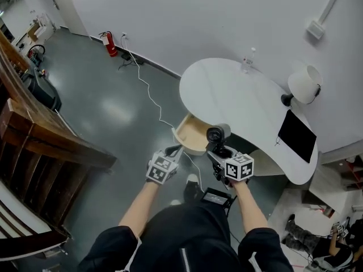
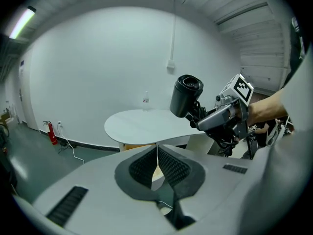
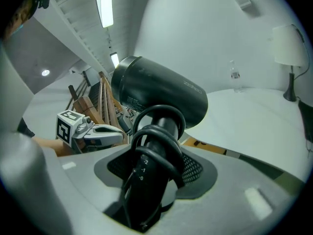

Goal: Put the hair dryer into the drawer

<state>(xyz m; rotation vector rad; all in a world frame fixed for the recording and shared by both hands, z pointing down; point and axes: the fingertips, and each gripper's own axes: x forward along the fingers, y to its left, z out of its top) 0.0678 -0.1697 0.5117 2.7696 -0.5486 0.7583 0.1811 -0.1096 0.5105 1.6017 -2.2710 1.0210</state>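
Note:
My right gripper (image 1: 220, 153) is shut on the handle of the black hair dryer (image 1: 218, 134), which stands upright with its nozzle pointing up. In the right gripper view its cord is coiled round the handle (image 3: 155, 165) between the jaws of the right gripper (image 3: 157, 173). The open wooden drawer (image 1: 186, 136) juts out from under the white table (image 1: 227, 95), just left of the dryer. Beside the drawer's front, my left gripper (image 1: 173, 152) is shut with nothing in it; the pads of the left gripper (image 2: 157, 156) meet in a thin line. From there the dryer (image 2: 187, 95) hangs to the upper right.
On the table stand a white lamp (image 1: 306, 84), a black flat screen (image 1: 296, 135) and a clear bottle (image 1: 247, 61). A white cable (image 1: 148, 92) trails over the grey floor toward a red fire extinguisher (image 1: 111, 44). Wooden railings (image 1: 39, 140) rise at the left.

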